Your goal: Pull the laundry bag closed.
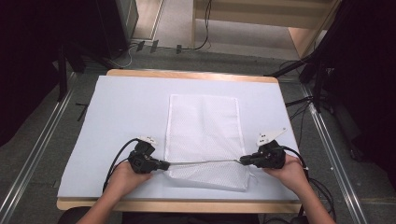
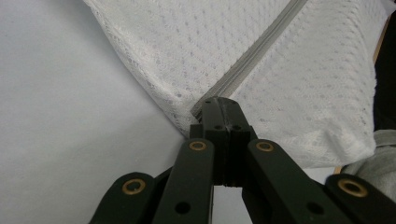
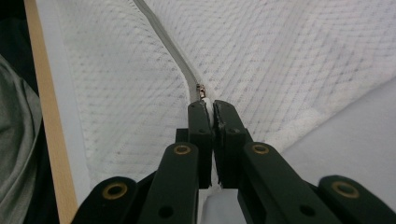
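White mesh bag (image 1: pixel 204 135) near table's (image 1: pixel 116 116) front edge; left gripper (image 1: pixel 164 164) clamped on its zipper (image 1: pixel 203 162) end, right gripper (image 1: pixel 243 161) pinching zipper pull (image 3: pixel 201 91).

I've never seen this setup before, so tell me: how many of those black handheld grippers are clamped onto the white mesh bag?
2. The left gripper pinches the zipper's left end on the white mesh laundry bag; the right gripper pinches its right end, by the small metal zipper slider.

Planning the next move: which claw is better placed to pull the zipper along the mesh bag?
Right. The right claw is shut at the zipper slider on the mesh bag; the left claw is shut on the zipper's far end, likely anchoring it.
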Motion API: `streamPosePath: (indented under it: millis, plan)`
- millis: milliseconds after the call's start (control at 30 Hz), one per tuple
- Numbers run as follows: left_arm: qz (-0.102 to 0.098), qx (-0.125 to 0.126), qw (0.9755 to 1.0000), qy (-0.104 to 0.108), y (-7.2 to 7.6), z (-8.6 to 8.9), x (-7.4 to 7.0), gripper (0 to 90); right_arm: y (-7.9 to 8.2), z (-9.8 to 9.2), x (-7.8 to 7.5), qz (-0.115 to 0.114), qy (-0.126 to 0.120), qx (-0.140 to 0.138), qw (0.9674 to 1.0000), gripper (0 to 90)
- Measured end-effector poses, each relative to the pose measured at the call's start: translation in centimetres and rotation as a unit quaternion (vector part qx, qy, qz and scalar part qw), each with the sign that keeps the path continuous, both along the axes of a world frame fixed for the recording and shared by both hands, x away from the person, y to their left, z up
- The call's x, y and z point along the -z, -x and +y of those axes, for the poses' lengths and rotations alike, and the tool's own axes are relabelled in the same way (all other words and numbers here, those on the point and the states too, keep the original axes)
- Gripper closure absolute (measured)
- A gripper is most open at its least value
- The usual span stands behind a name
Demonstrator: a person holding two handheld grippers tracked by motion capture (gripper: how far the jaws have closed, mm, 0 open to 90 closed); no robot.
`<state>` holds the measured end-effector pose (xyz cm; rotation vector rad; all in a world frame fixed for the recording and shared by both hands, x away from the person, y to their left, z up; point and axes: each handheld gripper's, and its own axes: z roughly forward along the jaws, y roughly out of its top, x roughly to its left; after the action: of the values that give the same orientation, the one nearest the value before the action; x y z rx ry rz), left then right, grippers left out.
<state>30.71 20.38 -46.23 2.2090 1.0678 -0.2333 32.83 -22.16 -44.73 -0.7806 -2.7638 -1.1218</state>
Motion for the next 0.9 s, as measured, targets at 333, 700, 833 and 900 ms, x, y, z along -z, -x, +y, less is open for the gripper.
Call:
streamPosePath:
  millis: [333, 700, 833, 900]
  plan:
    - [-0.001, 0.0, 1.0, 0.0, 0.0, 0.0, 0.0, 90.0, 0.2, -0.5, 0.1, -0.001, 0.003, -0.003, 1.0, 89.2]
    - [0.001, -0.001, 1.0, 0.0, 0.0, 0.0, 0.0, 90.0, 0.3, -3.2, 0.4, 0.005, 0.021, 0.038, 0.999, 90.0]
    - [0.006, 0.001, 1.0, 0.002, -0.1, 0.0, 0.0, 90.0, 0.4, -4.0, -0.1, -0.005, -0.007, 0.051, 0.9987, 90.0]
    - [0.005, 0.001, 1.0, 0.001, -0.1, 0.0, 0.0, 90.0, 0.4, -3.5, -0.2, -0.01, -0.011, 0.048, 0.9987, 90.0]
